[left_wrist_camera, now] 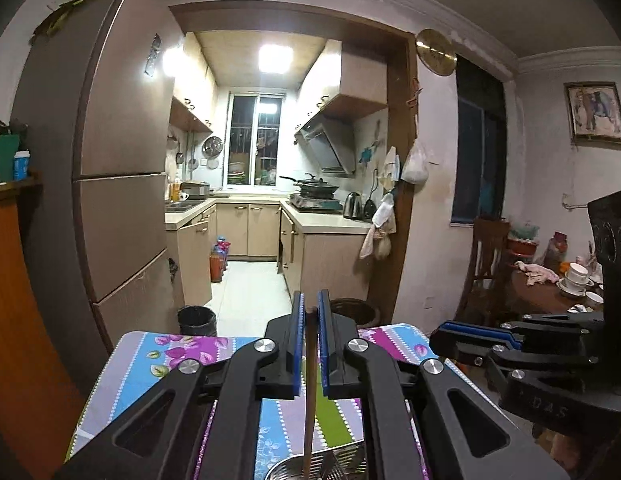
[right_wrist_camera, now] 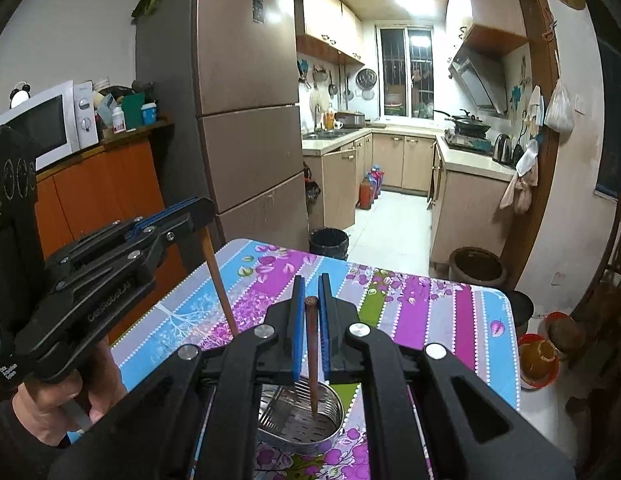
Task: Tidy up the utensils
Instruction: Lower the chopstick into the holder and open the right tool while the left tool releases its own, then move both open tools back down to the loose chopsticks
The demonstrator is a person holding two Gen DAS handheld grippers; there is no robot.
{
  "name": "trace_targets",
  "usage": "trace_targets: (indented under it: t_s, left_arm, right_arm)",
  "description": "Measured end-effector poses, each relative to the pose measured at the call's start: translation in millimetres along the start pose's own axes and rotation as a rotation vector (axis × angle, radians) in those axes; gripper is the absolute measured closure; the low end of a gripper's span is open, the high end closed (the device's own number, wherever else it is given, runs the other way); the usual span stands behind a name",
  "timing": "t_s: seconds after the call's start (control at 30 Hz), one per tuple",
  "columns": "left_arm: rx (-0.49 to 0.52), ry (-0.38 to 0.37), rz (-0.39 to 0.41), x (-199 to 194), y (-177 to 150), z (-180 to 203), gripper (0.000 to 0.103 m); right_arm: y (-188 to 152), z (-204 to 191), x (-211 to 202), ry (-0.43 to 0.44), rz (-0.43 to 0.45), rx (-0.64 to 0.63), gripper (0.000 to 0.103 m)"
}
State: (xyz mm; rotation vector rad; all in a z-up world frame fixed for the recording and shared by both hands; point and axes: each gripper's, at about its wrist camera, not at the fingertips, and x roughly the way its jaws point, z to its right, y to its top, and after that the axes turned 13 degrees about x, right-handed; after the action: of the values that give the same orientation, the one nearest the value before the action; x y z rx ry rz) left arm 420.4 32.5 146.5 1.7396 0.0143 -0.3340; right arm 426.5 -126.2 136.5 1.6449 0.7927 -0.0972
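We count two grippers, the left gripper (left_wrist_camera: pixel 309 312) and the right gripper (right_wrist_camera: pixel 309 292), and two chopsticks: a light chopstick (right_wrist_camera: pixel 219 280) and a dark chopstick (right_wrist_camera: pixel 311 344). One metal holder (right_wrist_camera: pixel 310 420) sits near the front edge of one table (right_wrist_camera: pixel 490 320). Inside it we see at least one fork (right_wrist_camera: pixel 276 408); further contents cannot be counted.

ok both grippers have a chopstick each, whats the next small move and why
Probably lower the right gripper a little and open it: its dark chopstick hangs upright with the tip already inside the metal holder, so releasing should drop it in. The left gripper's chopstick can follow.
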Motion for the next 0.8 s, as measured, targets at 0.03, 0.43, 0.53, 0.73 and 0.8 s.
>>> trace_targets:
  t_s: [0.03,0.43,0.53,0.73,0.8]
  left_arm:
    - [-0.005,0.004,-0.007,2.5,-1.4,-1.8,0.095]
    - [-0.019,0.051,-0.037,3.5,-7.7,-13.5,0.067]
    - [-0.006,0.058,-0.031,-16.3,-5.8,-12.9,0.066]
    - [0.077,0.092,0.093,-134.0,-22.3,8.2,0.039]
    - [0.114,0.069,0.145,-188.2,-53.6,21.6,0.033]
  right_arm:
    - [0.1,-0.2,2.5,-0.002,-0.005,-0.001,0.098]
    - [6.0,10.9,-10.5,-0.049,0.068,0.021,0.064]
    - [0.8,9.9,-36.7,-0.055,0.118,-0.002,0.059]
    - [-68.7,-2.3,-141.6,0.012,0.258,-0.053,0.055]
    - [-109.4,-3.3,-166.0,0.046,0.264,-0.041,0.055]
